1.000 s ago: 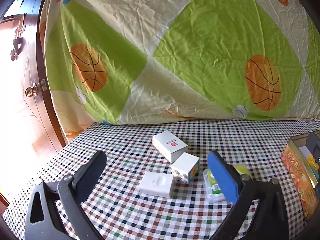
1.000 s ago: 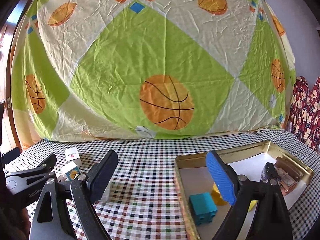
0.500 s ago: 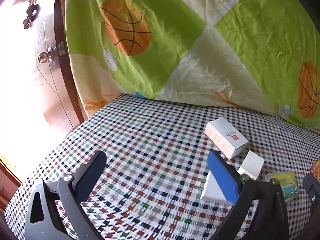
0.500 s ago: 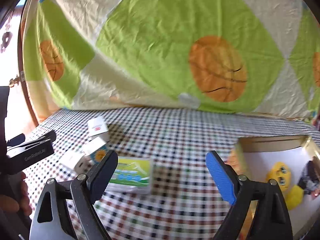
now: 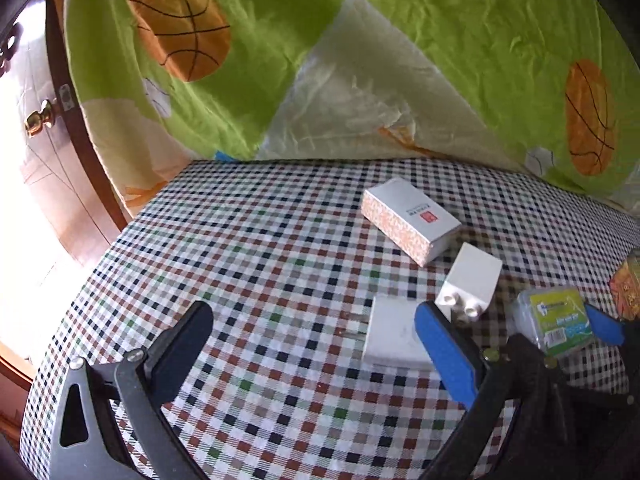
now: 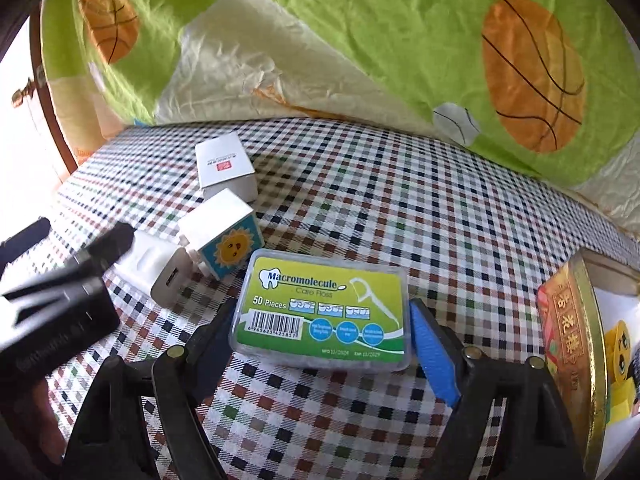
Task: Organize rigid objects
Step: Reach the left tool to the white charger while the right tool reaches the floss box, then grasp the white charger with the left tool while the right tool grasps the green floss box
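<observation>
A clear floss pick box point(image 6: 324, 312) with a green and yellow label lies flat on the checked tablecloth. My right gripper point(image 6: 322, 314) straddles it; its jaws are closing, with the pads close beside the box's short ends. Behind the box sit a white charger point(image 6: 156, 268), a white block point(image 6: 224, 232) with a sun face, and a white carton point(image 6: 224, 166). My left gripper point(image 5: 312, 316) stands open over bare cloth with nothing between its fingers. Its blue finger point(image 5: 444, 356) overlaps the charger point(image 5: 392, 332) in view.
An open gold tin point(image 6: 576, 340) stands at the right edge, with a yellow block point(image 6: 618, 344) inside. A green quilt point(image 6: 360, 40) with basketballs hangs behind the table. A wooden door point(image 5: 44, 120) is at the far left, beyond the table's edge.
My right gripper swung left from over the tin, dropped to the floss box and narrowed its jaws around it. The left gripper tilted down and shifted left of the white objects.
</observation>
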Available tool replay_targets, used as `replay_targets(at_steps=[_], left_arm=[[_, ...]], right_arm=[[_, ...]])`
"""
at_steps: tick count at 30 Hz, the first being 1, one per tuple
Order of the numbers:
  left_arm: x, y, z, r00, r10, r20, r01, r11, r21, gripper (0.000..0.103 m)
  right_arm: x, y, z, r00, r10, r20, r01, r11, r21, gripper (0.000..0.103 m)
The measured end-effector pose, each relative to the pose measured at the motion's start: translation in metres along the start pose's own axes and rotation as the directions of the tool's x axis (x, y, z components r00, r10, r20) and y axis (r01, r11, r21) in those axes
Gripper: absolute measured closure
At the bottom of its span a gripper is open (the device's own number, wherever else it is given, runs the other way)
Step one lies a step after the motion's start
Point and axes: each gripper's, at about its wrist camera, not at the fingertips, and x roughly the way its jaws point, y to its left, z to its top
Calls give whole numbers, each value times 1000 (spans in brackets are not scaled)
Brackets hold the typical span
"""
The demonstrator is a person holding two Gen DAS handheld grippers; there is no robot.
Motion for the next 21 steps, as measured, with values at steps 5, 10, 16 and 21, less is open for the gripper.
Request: replay_targets(at_steps=[5,10,16,21], left_arm=[[-1,-4,-4,992,-121,-38,120,993,-22,1],[2,-17,-6,994,-98,-50,100,994,35,1],[25,-21,-5,978,-136,-156,143,989,31,10],[17,-22,0,979,-161,-122,166,986,25,40]], right_arm=[[-33,-14,-14,994,-41,100,37,999,37,20],[-56,-29,-19,973,-146,181,138,989,55,20],[-50,-42,-18,984,-105,144,91,991,97,20],[-51,-35,-19,983,-89,161,77,994,77,20]])
